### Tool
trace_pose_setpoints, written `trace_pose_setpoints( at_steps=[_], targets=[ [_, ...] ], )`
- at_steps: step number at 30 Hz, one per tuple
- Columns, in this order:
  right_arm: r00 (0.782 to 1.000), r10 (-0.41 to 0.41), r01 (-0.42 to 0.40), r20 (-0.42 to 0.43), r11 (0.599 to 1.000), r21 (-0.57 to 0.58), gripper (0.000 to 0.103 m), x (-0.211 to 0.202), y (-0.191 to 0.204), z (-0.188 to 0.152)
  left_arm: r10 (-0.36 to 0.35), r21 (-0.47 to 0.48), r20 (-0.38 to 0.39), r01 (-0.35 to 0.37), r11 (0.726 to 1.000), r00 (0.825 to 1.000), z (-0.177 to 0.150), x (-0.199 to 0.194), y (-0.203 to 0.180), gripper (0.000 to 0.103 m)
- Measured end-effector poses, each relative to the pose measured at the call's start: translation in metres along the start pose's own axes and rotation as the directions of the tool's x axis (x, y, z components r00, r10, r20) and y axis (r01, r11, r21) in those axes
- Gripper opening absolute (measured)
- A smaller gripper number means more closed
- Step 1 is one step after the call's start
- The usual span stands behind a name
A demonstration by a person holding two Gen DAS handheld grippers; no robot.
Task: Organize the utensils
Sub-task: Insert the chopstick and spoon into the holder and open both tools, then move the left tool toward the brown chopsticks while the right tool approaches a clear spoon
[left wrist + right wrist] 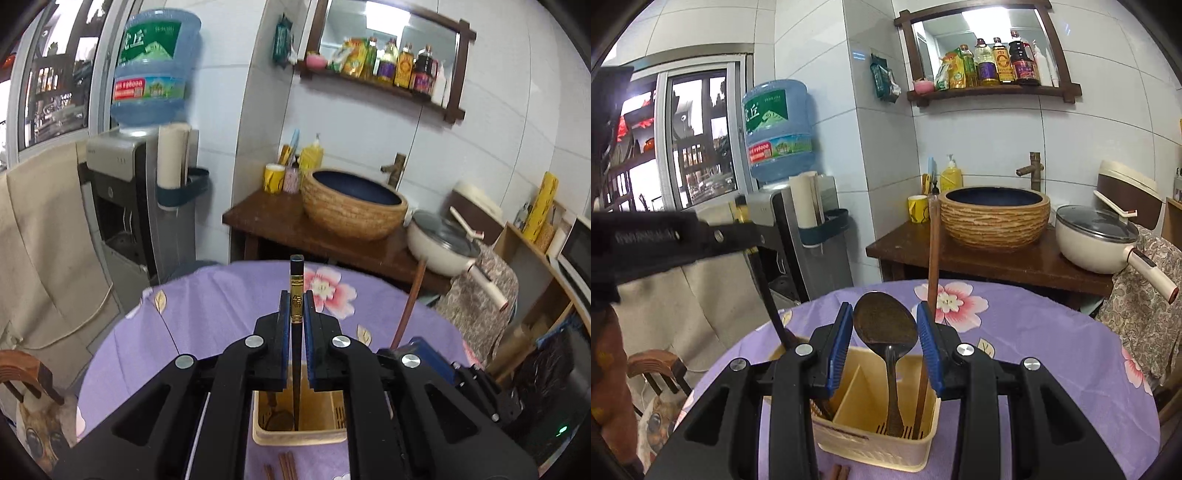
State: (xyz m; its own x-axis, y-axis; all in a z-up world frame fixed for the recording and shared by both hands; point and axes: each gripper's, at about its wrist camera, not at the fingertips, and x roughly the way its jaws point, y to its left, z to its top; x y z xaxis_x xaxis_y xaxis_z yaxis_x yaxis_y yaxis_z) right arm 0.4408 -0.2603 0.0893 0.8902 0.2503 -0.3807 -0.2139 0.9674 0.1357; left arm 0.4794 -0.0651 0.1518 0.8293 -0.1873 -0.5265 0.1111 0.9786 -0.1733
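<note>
Between left tongs (296, 308), chopstick (296, 295) upright

Left claw (296, 314) nearly closed; right claw (885, 332) spread wide.

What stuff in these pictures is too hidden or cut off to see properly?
- Left wrist view: the lower end of the black chopstick disappears in the shadowy holder, mostly covered by the left gripper.
- Left wrist view: brown sticks on the purple tablecloth are cut off by the bottom edge.
- Right wrist view: whether the right gripper touches the spoon is unclear.
</note>
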Motion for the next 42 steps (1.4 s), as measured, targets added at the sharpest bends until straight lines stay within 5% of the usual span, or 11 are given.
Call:
trace_pose_setpoints(
  at_steps=[9, 11, 12, 14, 16, 21, 25, 28, 33, 42],
  targets=[
    [0.999, -0.024, 0.024, -0.036, 1.000, -0.001, 0.036, 0.008, -0.007, -0.021, 0.001, -0.001, -0.040, -0.001, 1.000, 0.999, -0.031, 0.022, 0.010, 0.007],
    [1.000, -0.015, 0.015, -0.027, 1.000, 0.001, 0.047, 0.007, -0.008, -0.023, -0.014, -0.001, -0.046, 0.014, 1.000, 0.999, -0.029, 0.018, 0.011, 0.009],
    [1.000, -0.012, 0.012, -0.020, 1.000, 0.002, 0.052, 0.004, -0.009, -0.024, -0.008, 0.005, -0.036, 0.008, 1.000, 0.999, -0.028, 0.014, 0.011, 0.013],
    [1.000, -0.016, 0.016, 0.007, 1.000, 0.002, 0.055, -0.005, -0.009, -0.025, 0.000, 0.018, -0.004, 0.000, 1.000, 1.000, -0.028, 0.001, 0.011, 0.037],
    [1.000, -0.005, 0.005, 0.022, 1.000, 0.003, 0.060, -0.018, -0.009, -0.027, -0.015, 0.011, 0.036, 0.015, 1.000, 0.999, -0.034, -0.016, 0.014, 0.073],
    [0.999, -0.042, 0.043, 0.022, 0.998, -0.035, 0.067, -0.054, -0.007, -0.046, -0.032, 0.009, 0.016, 0.032, 0.999, 0.999, -0.072, -0.044, 0.026, 0.084],
    [0.991, -0.082, 0.078, -0.104, 0.996, -0.041, 0.067, -0.065, -0.007, -0.072, -0.008, -0.012, -0.068, 0.007, 1.000, 0.998, -0.114, -0.047, 0.042, 0.086],
    [0.981, -0.036, 0.029, -0.190, 0.999, -0.038, 0.067, -0.070, -0.005, -0.100, 0.028, -0.039, -0.137, -0.034, 0.999, 0.990, -0.151, -0.041, 0.055, 0.086],
    [0.942, -0.015, -0.025, -0.336, 0.993, -0.116, 0.060, -0.060, 0.014, -0.148, 0.072, -0.055, -0.243, -0.088, 0.995, 0.967, -0.206, -0.030, 0.068, 0.086],
    [0.883, -0.002, -0.068, -0.470, 0.989, -0.132, 0.051, -0.035, 0.024, -0.181, 0.117, -0.060, -0.298, -0.140, 0.988, 0.948, -0.244, -0.031, 0.083, 0.086]
  ],
)
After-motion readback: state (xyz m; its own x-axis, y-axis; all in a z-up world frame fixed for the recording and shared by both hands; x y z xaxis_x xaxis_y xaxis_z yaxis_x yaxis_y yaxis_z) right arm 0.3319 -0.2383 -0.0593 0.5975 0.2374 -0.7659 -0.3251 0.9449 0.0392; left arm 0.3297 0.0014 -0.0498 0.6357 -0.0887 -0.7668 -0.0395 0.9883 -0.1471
